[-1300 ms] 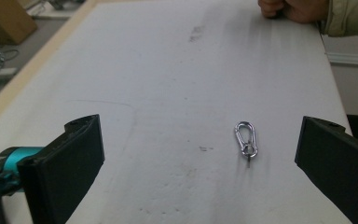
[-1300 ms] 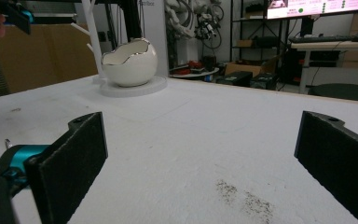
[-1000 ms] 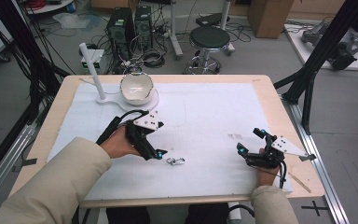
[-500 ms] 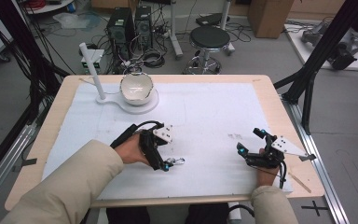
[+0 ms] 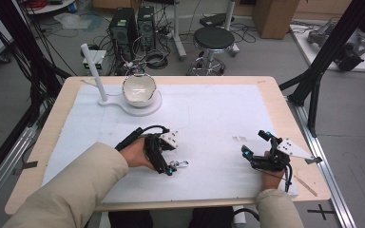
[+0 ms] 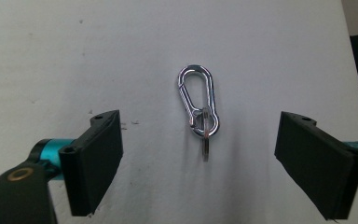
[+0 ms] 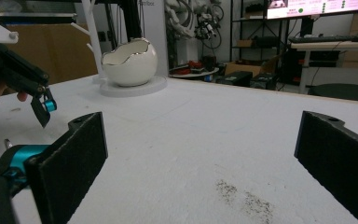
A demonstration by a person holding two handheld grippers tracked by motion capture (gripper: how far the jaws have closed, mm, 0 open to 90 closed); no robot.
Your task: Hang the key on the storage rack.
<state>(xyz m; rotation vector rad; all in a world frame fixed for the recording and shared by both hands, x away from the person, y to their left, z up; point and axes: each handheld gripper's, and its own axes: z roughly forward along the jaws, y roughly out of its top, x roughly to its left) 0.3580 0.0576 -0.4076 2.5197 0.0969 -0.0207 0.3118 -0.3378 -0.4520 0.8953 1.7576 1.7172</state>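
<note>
The step in hand is the pick-up of the small silver metal snap hook with its key ring (image 6: 199, 103), which lies flat on the white-covered counter (image 5: 218, 118), near its front edge and left of centre. The left tool (image 5: 171, 167) straddles it; its jaws have just been closing yet remain spread, pads clear. Next it should lower and pinch squarely. The right tool (image 5: 256, 145) rests spread at the right.

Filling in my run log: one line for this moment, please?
left gripper: open, jaws just closing, astride carabiner, untouched | right gripper: open, idle
</note>
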